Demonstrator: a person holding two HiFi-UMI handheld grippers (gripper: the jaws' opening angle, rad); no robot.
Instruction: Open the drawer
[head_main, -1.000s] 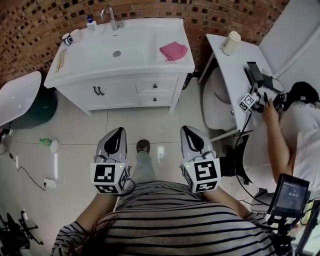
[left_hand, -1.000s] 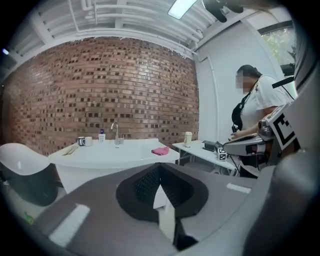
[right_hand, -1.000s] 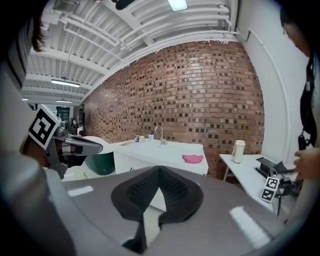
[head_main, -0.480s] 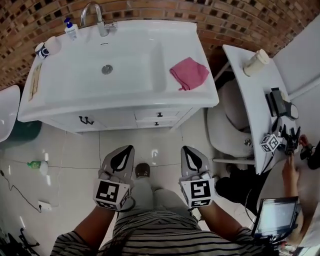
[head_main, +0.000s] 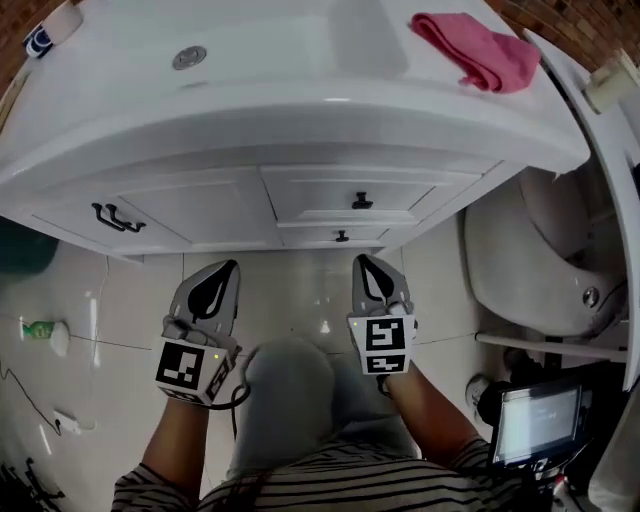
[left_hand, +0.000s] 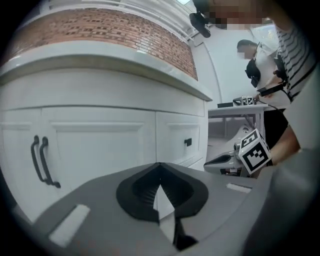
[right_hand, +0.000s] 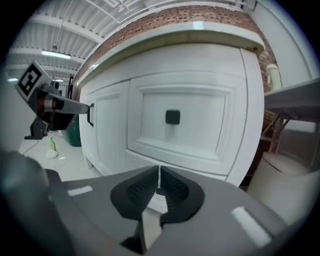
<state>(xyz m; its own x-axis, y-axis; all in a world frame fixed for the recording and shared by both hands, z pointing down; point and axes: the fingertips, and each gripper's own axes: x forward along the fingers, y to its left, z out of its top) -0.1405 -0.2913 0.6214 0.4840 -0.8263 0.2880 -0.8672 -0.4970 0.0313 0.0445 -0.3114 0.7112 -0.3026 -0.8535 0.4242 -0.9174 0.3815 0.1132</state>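
- Two grippers are held low over the tiled floor (head_main: 300, 290), side by side and apart from each other: the left gripper (head_main: 230, 266) and the right gripper (head_main: 363, 260). Both point toward the white vanity front.
- The left gripper's fingers are pressed together with nothing between them. Its own view faces the cabinet door (left_hand: 95, 145), which carries two black bar handles (left_hand: 41, 161).
- The right gripper's fingers are likewise together and empty, aimed at the drawer but not touching it.
- The drawer (right_hand: 200, 125) is a white front with a raised frame and a small, square black knob (right_hand: 172, 117) at its middle. It is closed, flush with the vanity, just right of the cabinet door and directly under the tabletop's rim.
- A narrower second drawer (head_main: 330, 236), also closed, sits just below it.
- Above, the tabletop (head_main: 300, 110) holds a sink basin (head_main: 260, 50) with a round drain (head_main: 189, 57). A pink cloth (head_main: 480, 50) lies at its right end.
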